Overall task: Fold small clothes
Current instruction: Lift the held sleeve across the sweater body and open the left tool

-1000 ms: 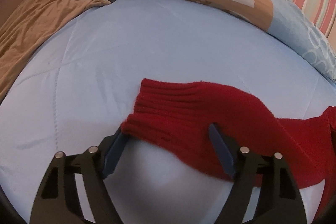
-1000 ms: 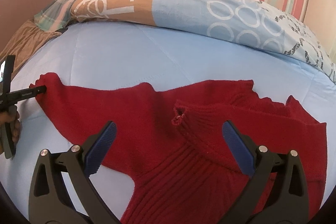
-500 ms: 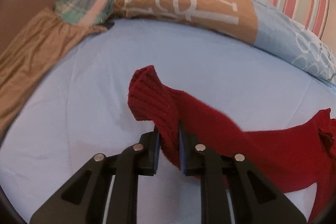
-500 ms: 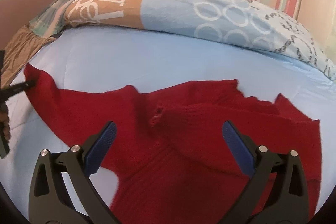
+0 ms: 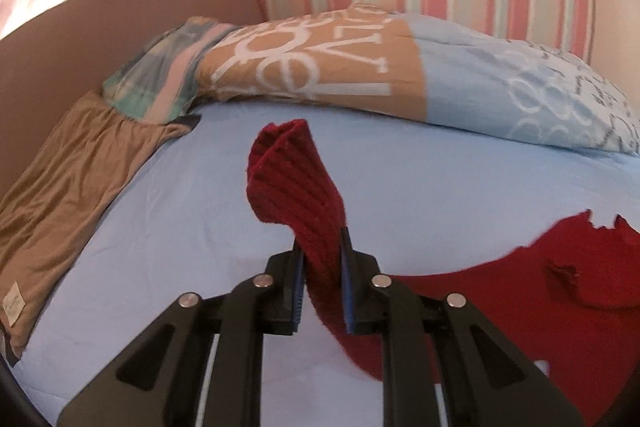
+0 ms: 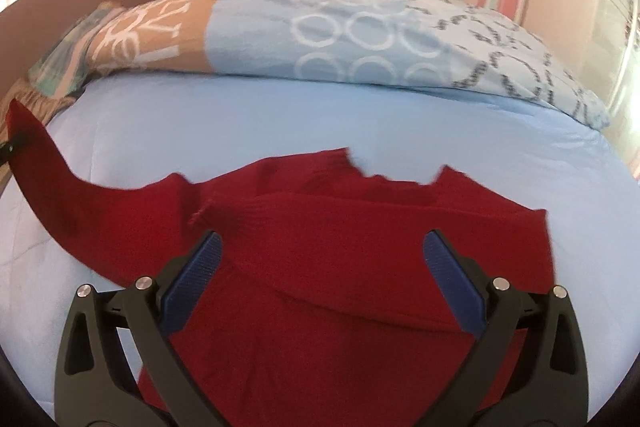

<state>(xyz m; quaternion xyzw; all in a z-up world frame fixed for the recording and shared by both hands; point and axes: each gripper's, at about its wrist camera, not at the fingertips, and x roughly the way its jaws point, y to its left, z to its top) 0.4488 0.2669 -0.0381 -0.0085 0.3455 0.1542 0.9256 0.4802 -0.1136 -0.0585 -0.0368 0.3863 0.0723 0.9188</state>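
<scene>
A small red knitted sweater (image 6: 360,239) lies on the light blue bedsheet (image 6: 280,115); its other sleeve is folded across the chest. My left gripper (image 5: 320,255) is shut on the sweater's left sleeve (image 5: 292,179) near the ribbed cuff and holds it lifted off the bed, cuff standing upward. The sweater body (image 5: 560,279) shows at the right of the left wrist view. My right gripper (image 6: 320,255) is open and empty, hovering over the sweater's chest. The lifted sleeve (image 6: 36,155) shows at far left of the right wrist view.
A patterned blue and tan pillow (image 5: 400,67) lies along the head of the bed before a pink striped wall. A folded tan garment (image 5: 72,187) and a pastel checked cloth (image 5: 160,79) lie at the left edge of the bed.
My left gripper closed on the sleeve cuff and lifted it up off the bed, pulling the sleeve taut. The right gripper stayed open and moved slightly over the sweater.
</scene>
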